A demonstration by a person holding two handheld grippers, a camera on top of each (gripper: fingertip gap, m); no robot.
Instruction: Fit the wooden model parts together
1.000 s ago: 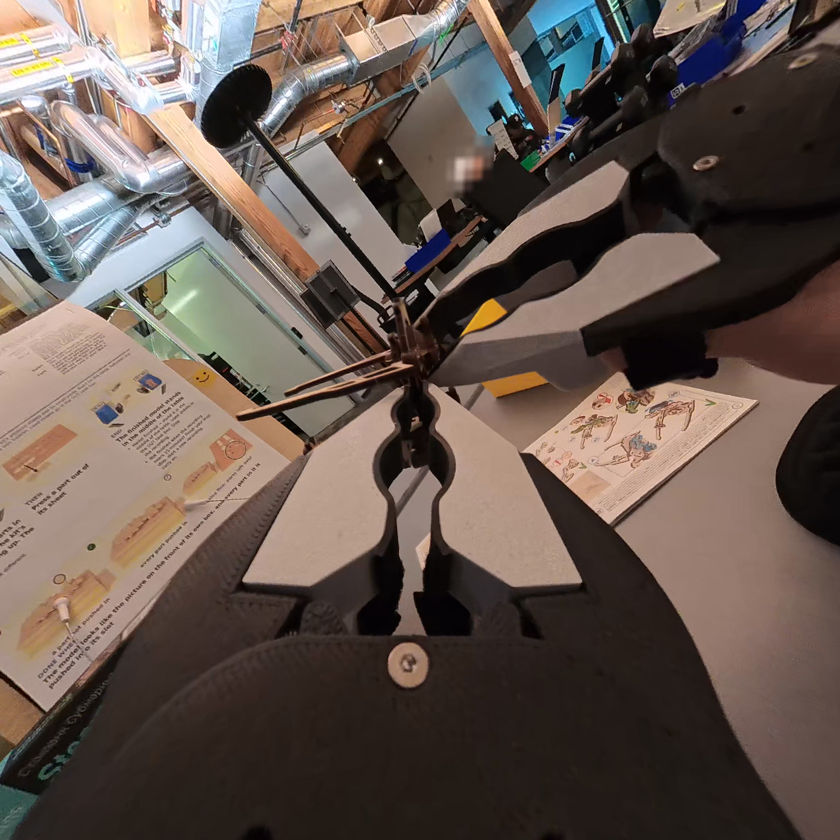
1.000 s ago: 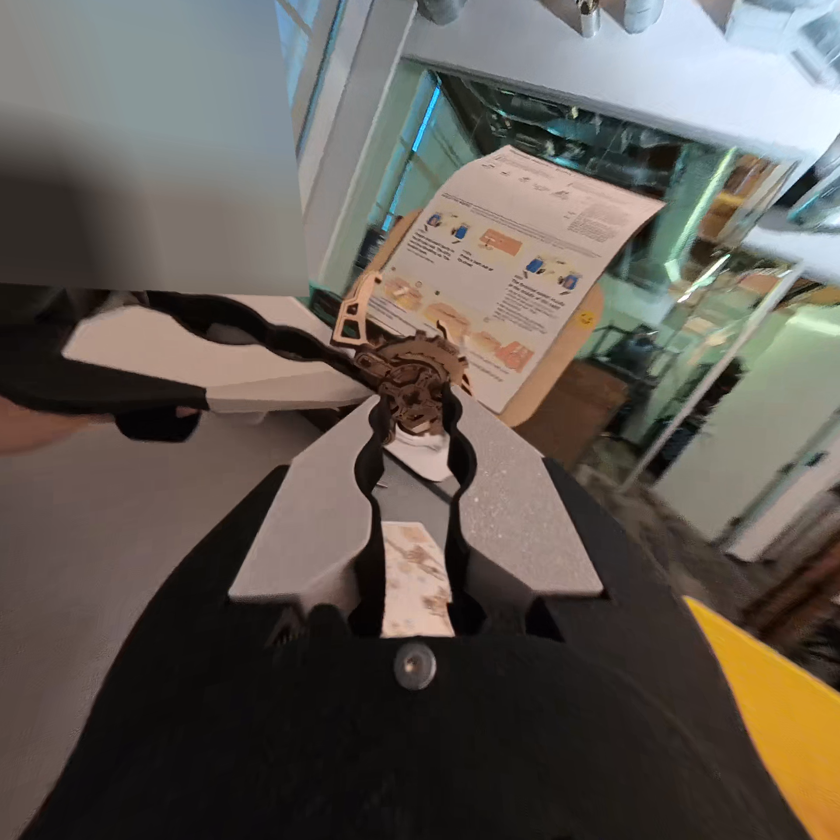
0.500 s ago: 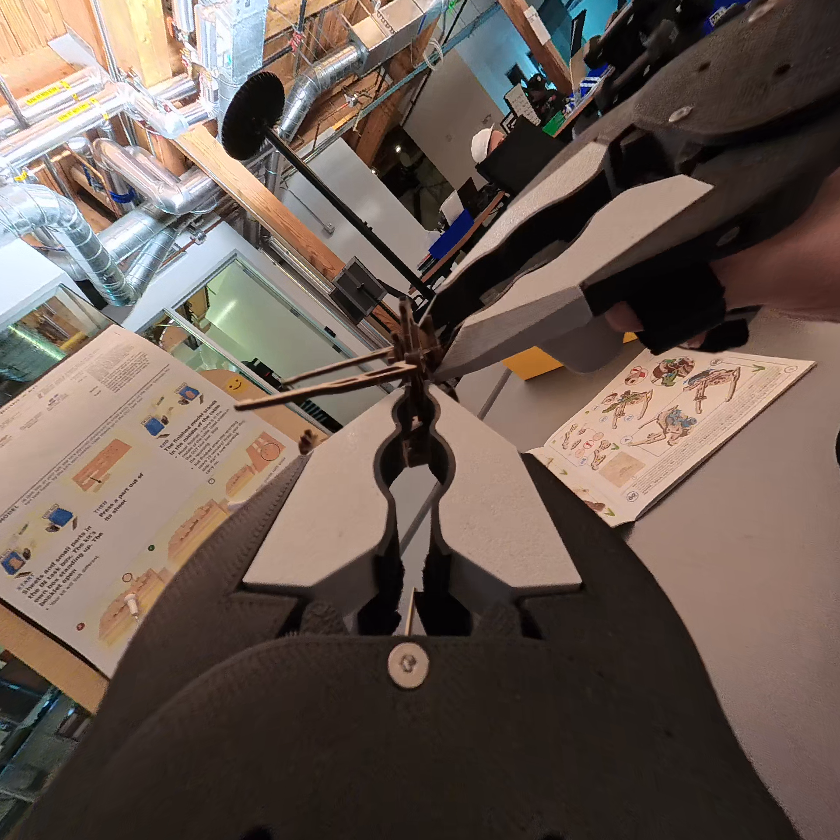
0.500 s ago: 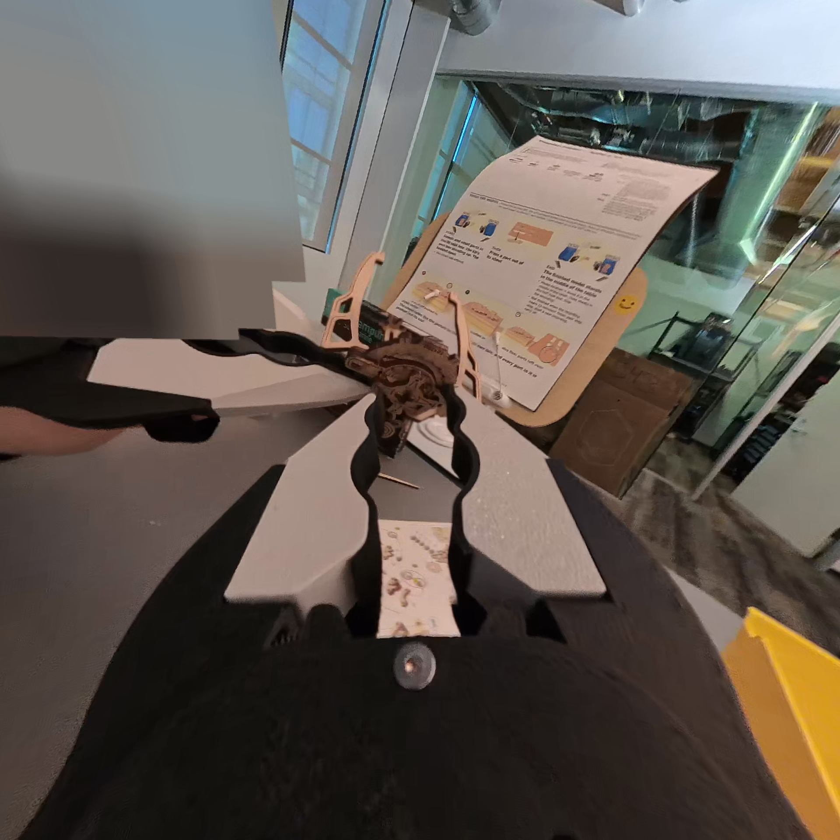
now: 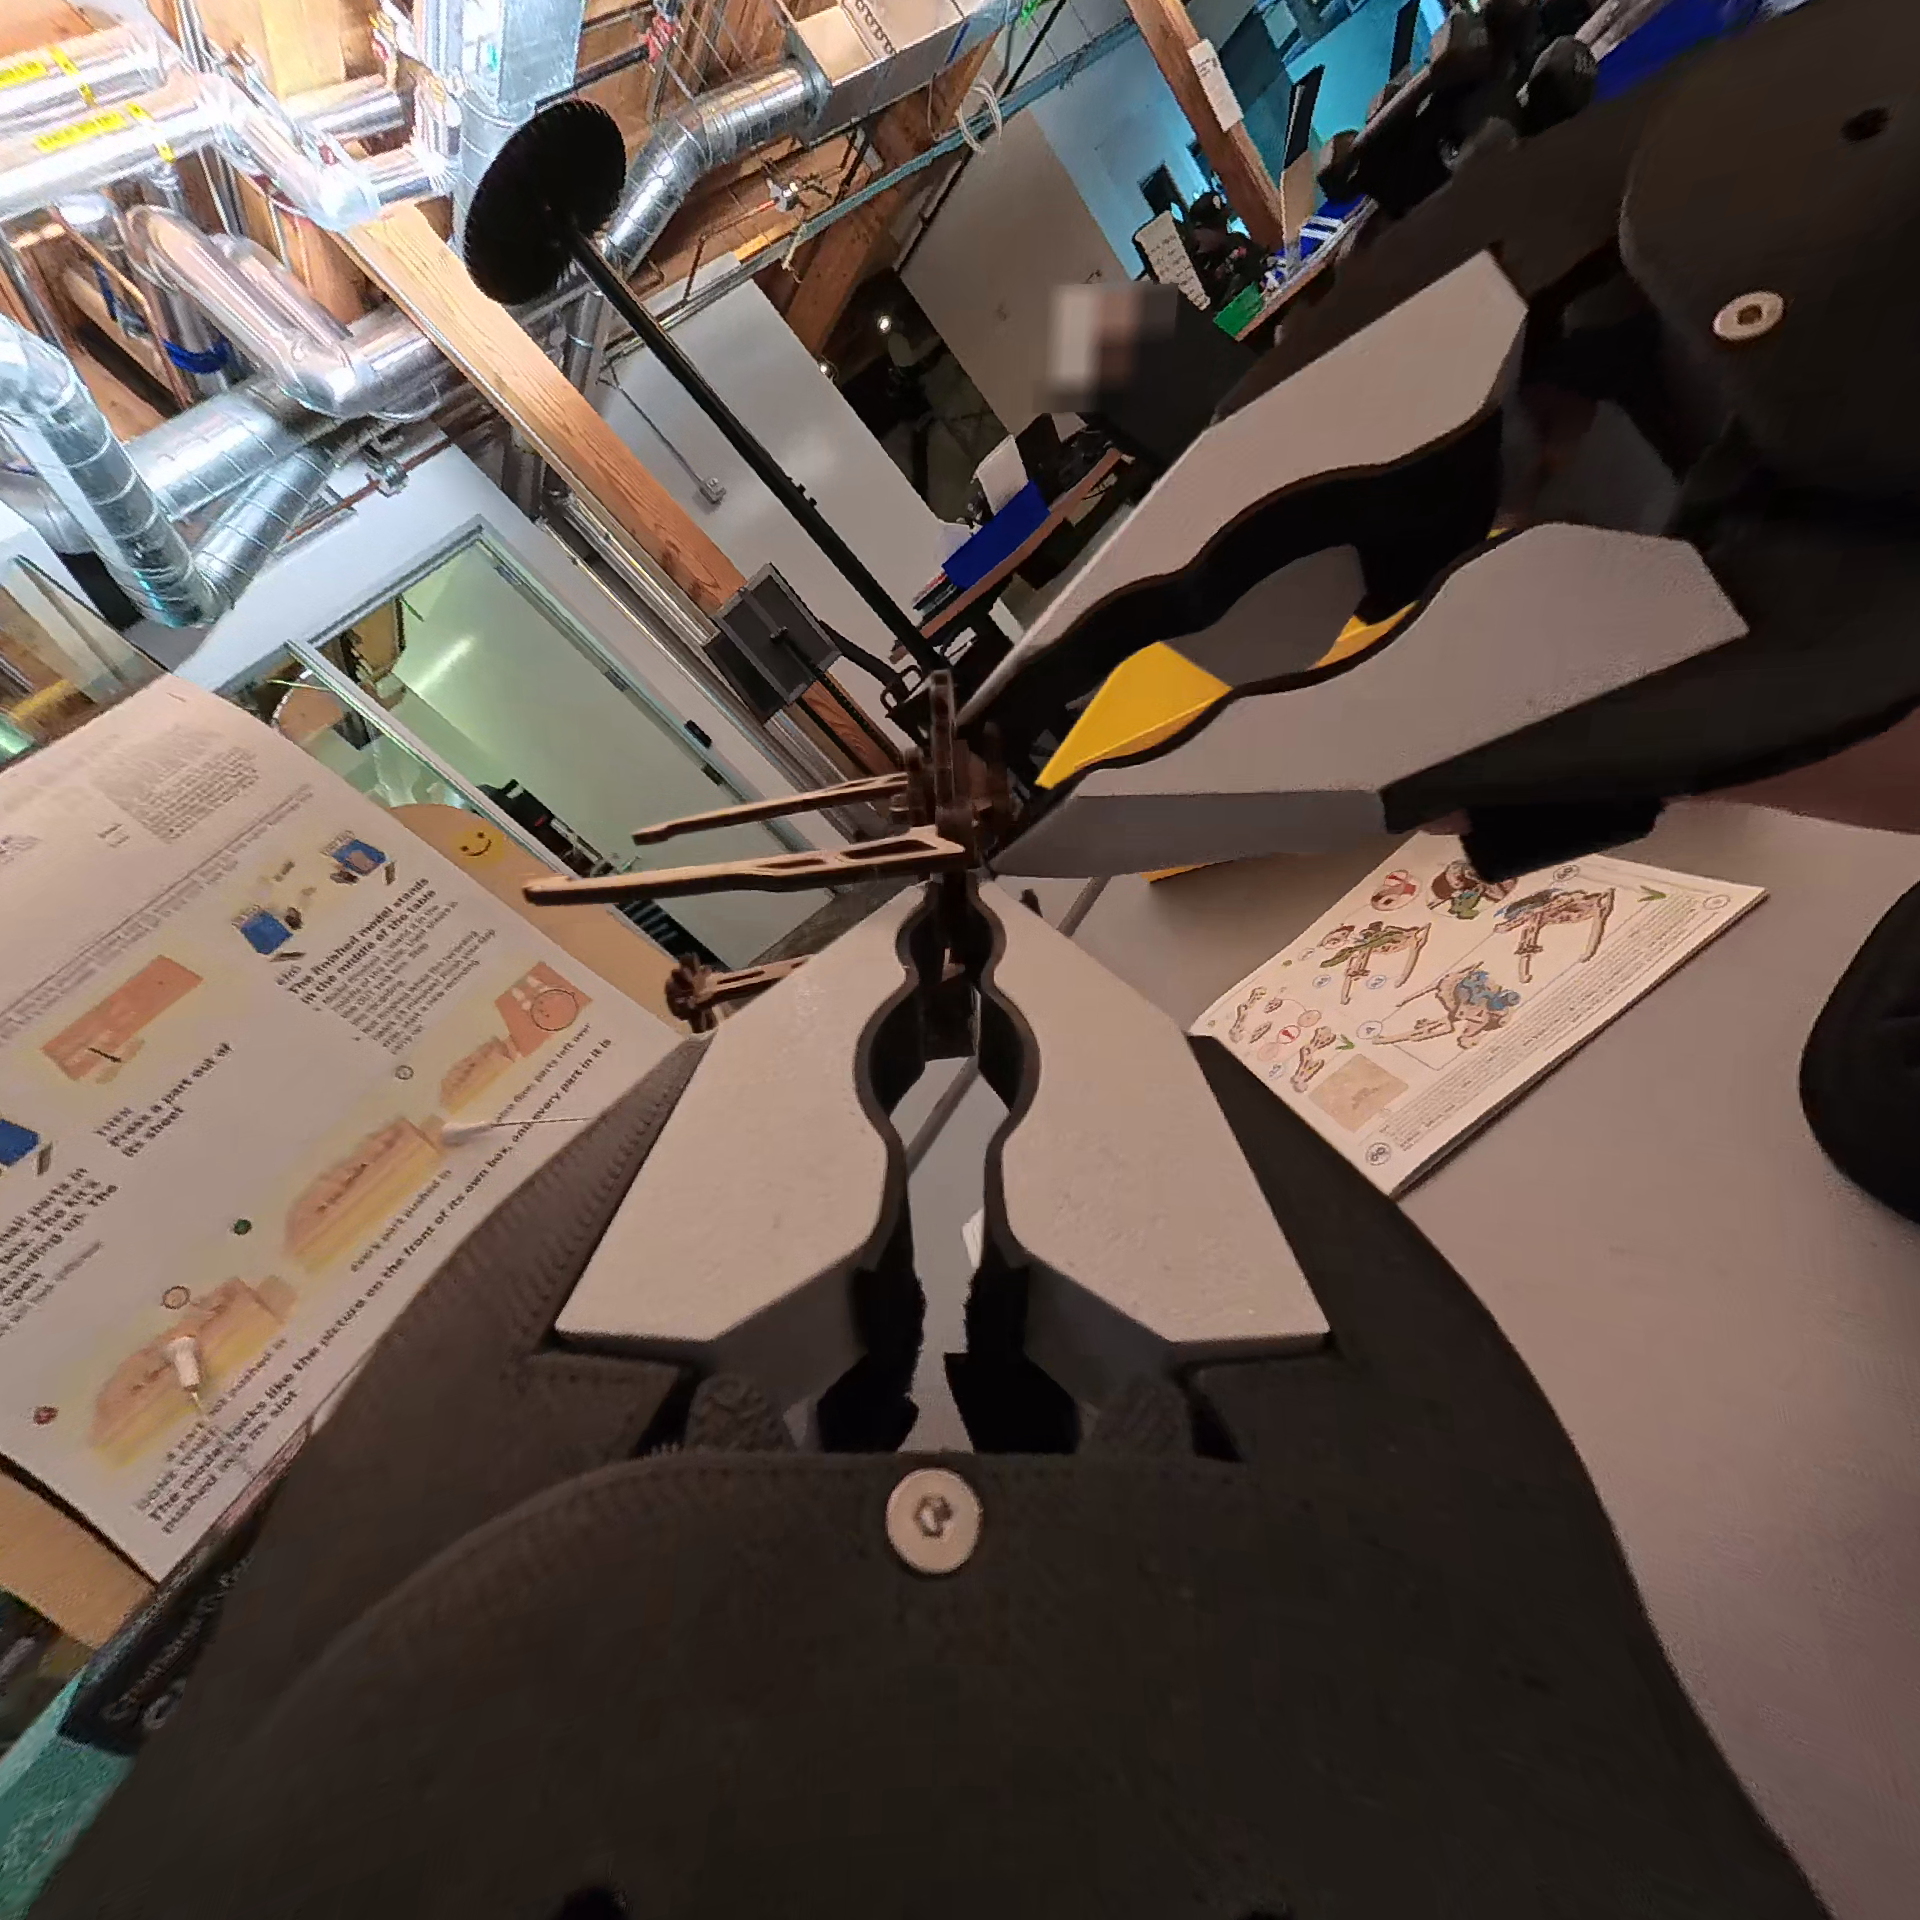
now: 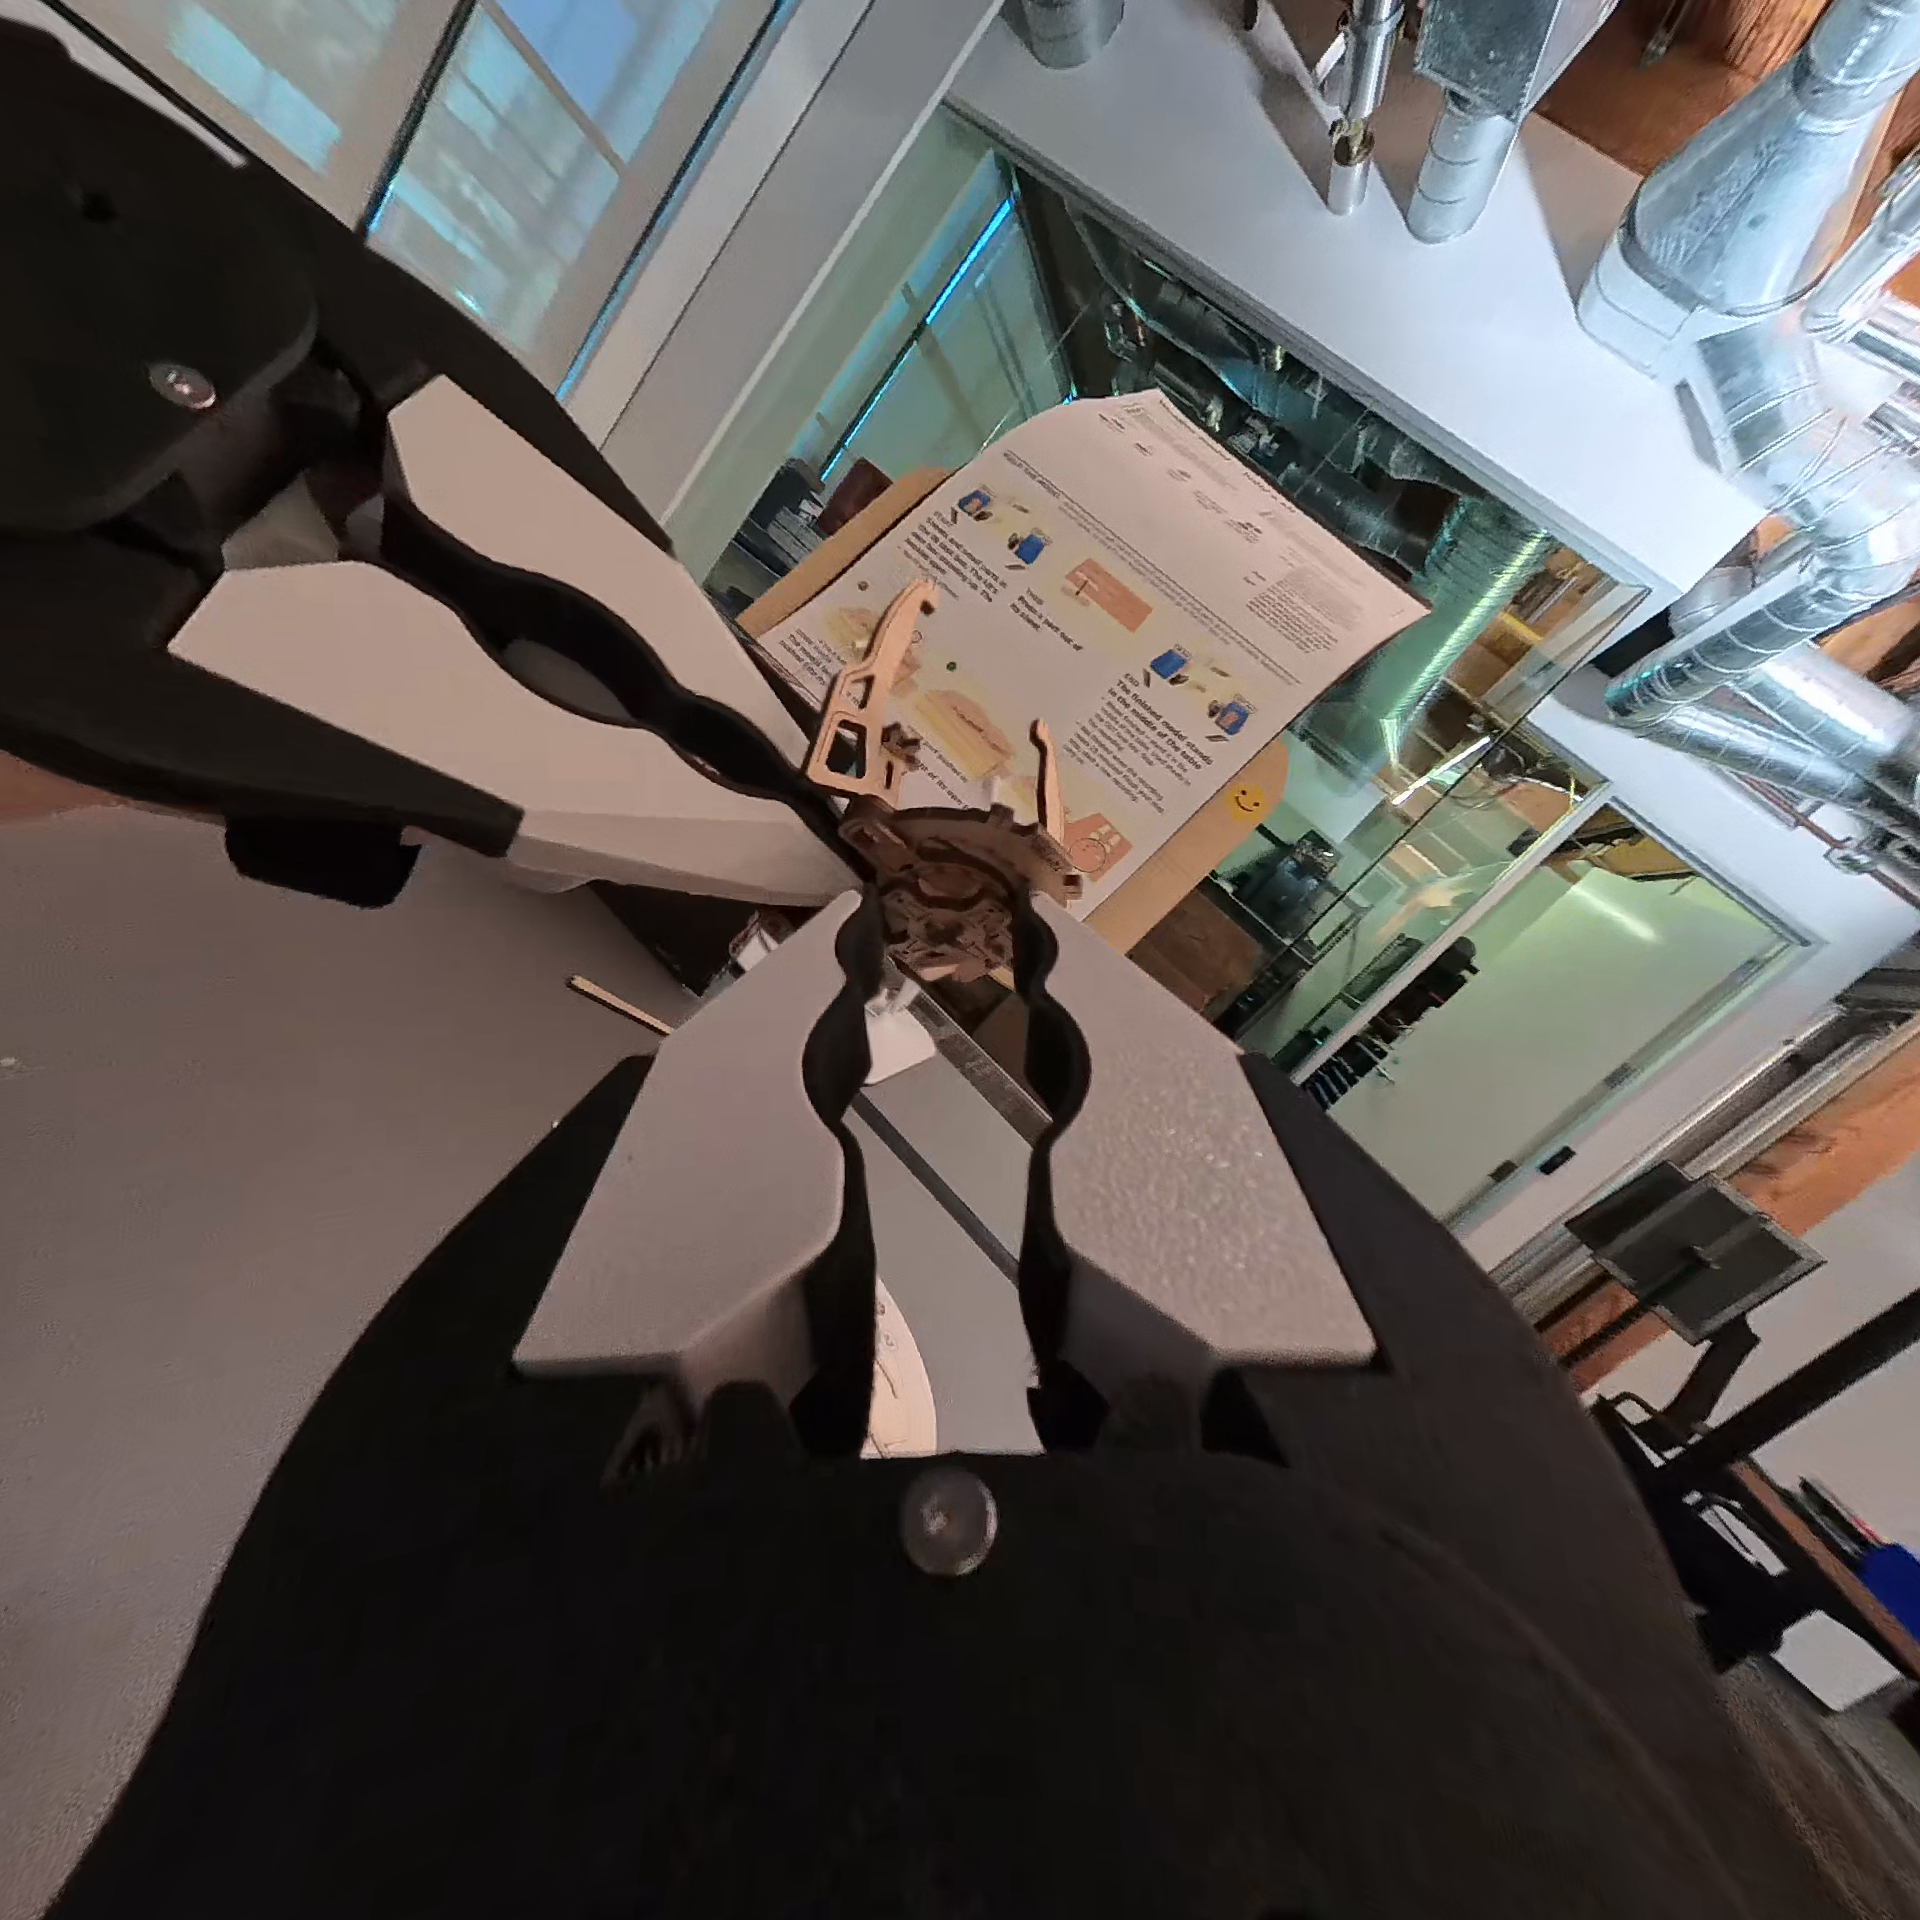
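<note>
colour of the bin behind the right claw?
Yellow bin, seen best in the left wrist view, partly hidden by the right claw.

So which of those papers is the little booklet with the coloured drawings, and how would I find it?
Start at the grey table in the left wrist view, to the right of the left gripper. The small white booklet with coloured drawings lies flat there, below the right gripper. Unlike the large white instruction sheet, which leans upright on brown cardboard at the left, it is small and lies flat.
</note>
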